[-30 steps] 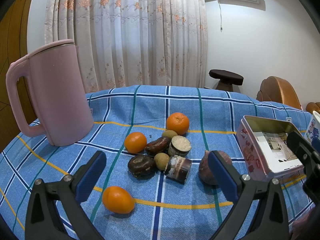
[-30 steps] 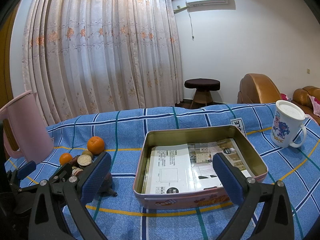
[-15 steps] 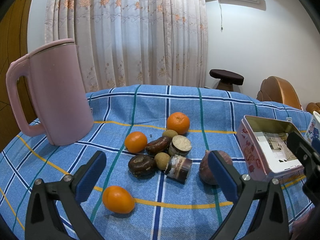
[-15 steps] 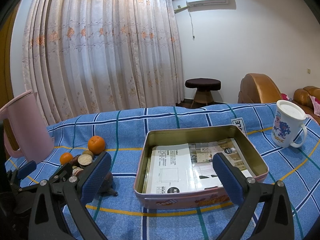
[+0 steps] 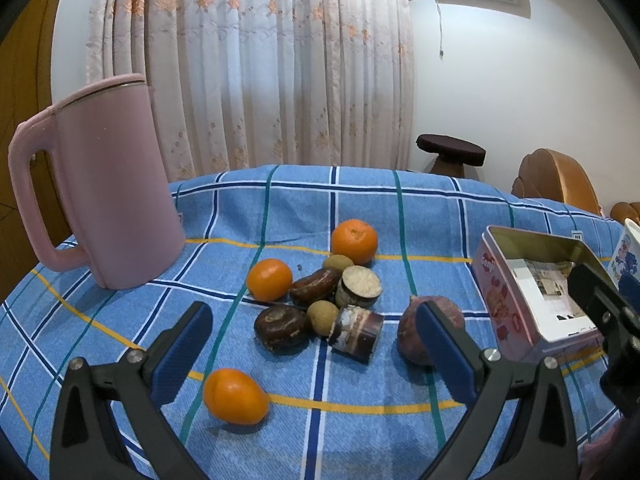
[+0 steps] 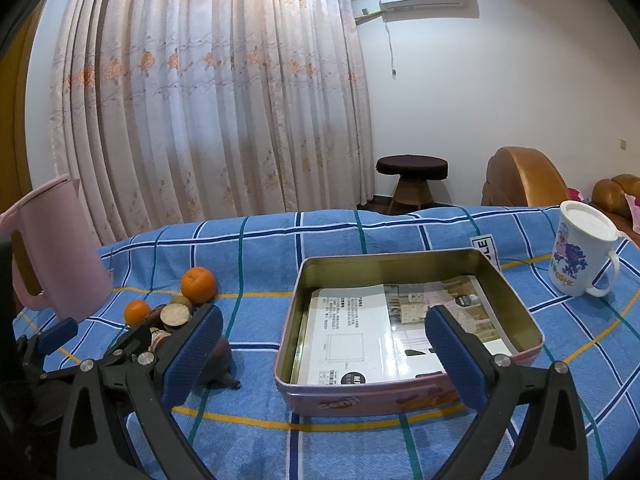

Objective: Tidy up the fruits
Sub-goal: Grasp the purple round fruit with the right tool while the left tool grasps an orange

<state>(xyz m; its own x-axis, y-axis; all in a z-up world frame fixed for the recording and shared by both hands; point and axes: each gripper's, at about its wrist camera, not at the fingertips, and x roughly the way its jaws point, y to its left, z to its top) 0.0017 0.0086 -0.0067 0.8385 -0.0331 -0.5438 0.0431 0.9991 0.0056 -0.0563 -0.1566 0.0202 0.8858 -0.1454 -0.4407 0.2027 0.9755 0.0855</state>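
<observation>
In the left wrist view a cluster of fruits lies on the blue checked cloth: an orange (image 5: 354, 241) at the back, a second orange (image 5: 269, 279), a third orange (image 5: 235, 396) nearest me, dark brown pieces (image 5: 282, 327), a cut cylinder piece (image 5: 356, 332) and a reddish fruit (image 5: 430, 330). My left gripper (image 5: 316, 356) is open and empty just in front of the cluster. My right gripper (image 6: 324, 356) is open and empty in front of an open pink tin (image 6: 400, 398) lined with paper. The tin also shows in the left wrist view (image 5: 504, 300).
A tall pink jug (image 5: 100, 204) stands at the left. A white printed mug with a lid (image 6: 580, 256) stands right of the tin. Behind the table are curtains, a dark stool (image 6: 412, 178) and brown armchairs.
</observation>
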